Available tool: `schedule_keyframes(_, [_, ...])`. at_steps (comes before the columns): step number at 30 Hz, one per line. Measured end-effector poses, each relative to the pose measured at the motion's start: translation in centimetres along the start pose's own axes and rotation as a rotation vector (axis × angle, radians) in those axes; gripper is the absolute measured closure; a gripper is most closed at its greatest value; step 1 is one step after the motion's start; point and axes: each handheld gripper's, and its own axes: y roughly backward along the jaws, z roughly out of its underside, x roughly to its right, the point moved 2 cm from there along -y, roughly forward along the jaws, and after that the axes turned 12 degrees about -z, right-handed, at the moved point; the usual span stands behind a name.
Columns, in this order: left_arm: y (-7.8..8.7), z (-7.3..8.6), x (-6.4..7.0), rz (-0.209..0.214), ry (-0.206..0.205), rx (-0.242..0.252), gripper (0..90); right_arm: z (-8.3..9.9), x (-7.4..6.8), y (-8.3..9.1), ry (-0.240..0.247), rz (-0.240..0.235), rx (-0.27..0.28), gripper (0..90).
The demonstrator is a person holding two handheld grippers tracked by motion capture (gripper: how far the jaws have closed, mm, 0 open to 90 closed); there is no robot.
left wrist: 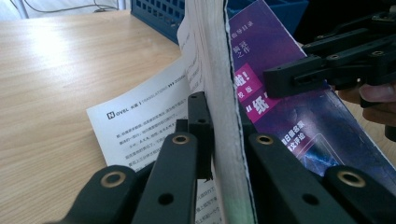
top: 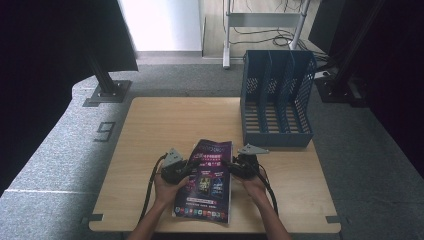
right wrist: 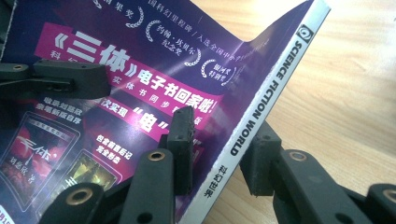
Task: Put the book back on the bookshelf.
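A purple-covered magazine (top: 207,185) lies near the table's front edge, its far end bent upward. My left gripper (top: 191,165) is shut on its left page edge, and in the left gripper view the white page block (left wrist: 217,84) is pinched between the jaws of the left gripper (left wrist: 224,123). A white printed page (left wrist: 144,112) droops from it onto the table. My right gripper (top: 228,163) is shut on the spine side. In the right gripper view, the white spine (right wrist: 261,102) reads "SCIENCE FICTION WORLD" and runs between the jaws of the right gripper (right wrist: 222,128).
A blue slotted file holder (top: 275,100) stands at the table's back right, close behind the magazine. The wooden table (top: 160,125) is bare at the left and back. Black stand bases and cables sit on the floor beyond the table.
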Motion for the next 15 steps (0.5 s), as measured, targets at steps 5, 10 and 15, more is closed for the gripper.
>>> schedule_keyframes(5, [0.4,-0.3,0.0,0.006,0.005,0.013,85.1,-0.3,-0.4,0.3,0.021,0.001,0.013,67.6])
schedule_keyframes(10, [1.4,-1.2,0.1,0.013,-0.003,0.042,85.2,-0.9,-1.3,1.0,0.056,0.005,0.038,68.1])
schedule_keyframes(15, [1.6,-1.4,0.1,0.015,-0.001,0.049,85.2,-1.1,-1.6,1.2,0.067,0.003,0.052,68.3])
